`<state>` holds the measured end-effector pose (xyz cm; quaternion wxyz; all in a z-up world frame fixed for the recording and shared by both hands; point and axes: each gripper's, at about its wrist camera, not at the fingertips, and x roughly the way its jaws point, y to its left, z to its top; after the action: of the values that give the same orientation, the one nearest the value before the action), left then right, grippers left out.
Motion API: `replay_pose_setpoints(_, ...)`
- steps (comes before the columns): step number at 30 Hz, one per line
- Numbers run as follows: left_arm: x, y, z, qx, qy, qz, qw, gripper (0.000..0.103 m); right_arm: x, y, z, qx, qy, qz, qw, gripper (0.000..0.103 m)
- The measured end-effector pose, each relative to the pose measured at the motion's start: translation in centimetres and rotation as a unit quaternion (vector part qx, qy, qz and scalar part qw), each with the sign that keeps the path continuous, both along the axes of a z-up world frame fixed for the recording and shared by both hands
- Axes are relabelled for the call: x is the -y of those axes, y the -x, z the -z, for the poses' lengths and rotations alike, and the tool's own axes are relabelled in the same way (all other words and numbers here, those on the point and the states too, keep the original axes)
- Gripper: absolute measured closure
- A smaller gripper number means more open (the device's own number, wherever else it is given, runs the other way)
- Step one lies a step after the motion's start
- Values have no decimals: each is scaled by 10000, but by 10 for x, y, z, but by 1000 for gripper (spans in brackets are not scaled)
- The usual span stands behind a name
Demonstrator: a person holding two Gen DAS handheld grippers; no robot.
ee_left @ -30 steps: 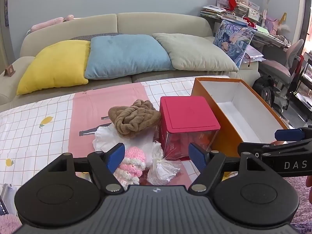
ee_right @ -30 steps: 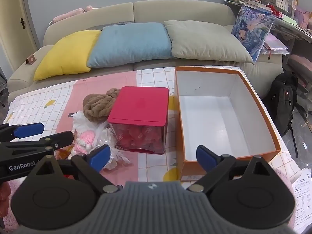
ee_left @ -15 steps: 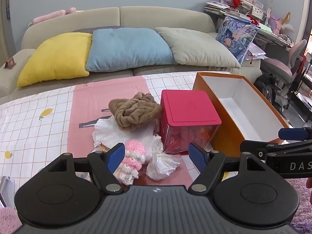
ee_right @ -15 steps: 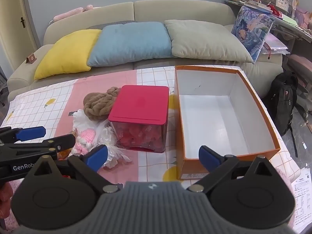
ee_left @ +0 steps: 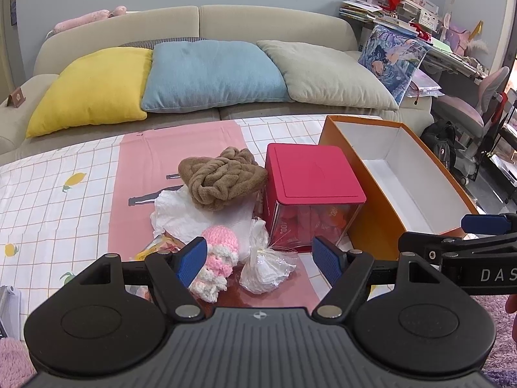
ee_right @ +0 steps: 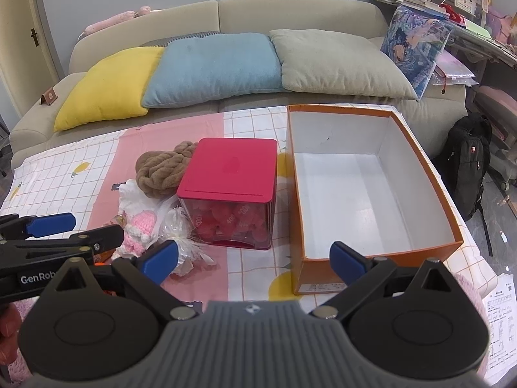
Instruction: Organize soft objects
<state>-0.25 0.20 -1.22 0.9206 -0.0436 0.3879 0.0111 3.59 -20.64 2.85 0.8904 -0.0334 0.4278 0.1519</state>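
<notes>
Two containers on the checked tablecloth [ee_right: 48,168] in front of me: an orange box [ee_right: 429,174] with a white inside, lid off, nothing in it, and at its 9 o'clock, just beside it, a clear cube tub [ee_right: 239,220] under a red lid [ee_right: 231,169], packed with red pieces I can't make out. Lid is seated flat.

Soft things are piled at the tub's 9 o'clock. I've got a brown knitted piece [ee_left: 219,174] at the back, resting on crumpled white paper [ee_left: 181,213] and touching the tub's side. Toward 6 o'clock of that, a pink and white crochet toy [ee_left: 219,252], and just beside it a clear plastic bag [ee_left: 263,266] knotted at the top. All of it on the cloth, none in the box.

My left gripper [ee_left: 260,258] has its blue pads spread wide, holding nothing, framing the toy and the bag from the near side; whether the left pad touches the toy I can't tell. My right gripper [ee_right: 253,260] is wide apart too and holds nothing, its right pad lined up with the orange box's near wall. Beyond the table at 12 o'clock, a sofa [ee_right: 290,9] with yellow, blue and beige cushions
</notes>
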Motion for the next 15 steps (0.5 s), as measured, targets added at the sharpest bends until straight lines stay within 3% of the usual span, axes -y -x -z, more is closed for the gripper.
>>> replay_pose_setpoints(15, 1, 1, 0, 10, 0, 3, 10000, 17, 0, -2, 1, -86, 56, 52, 9999, 5)
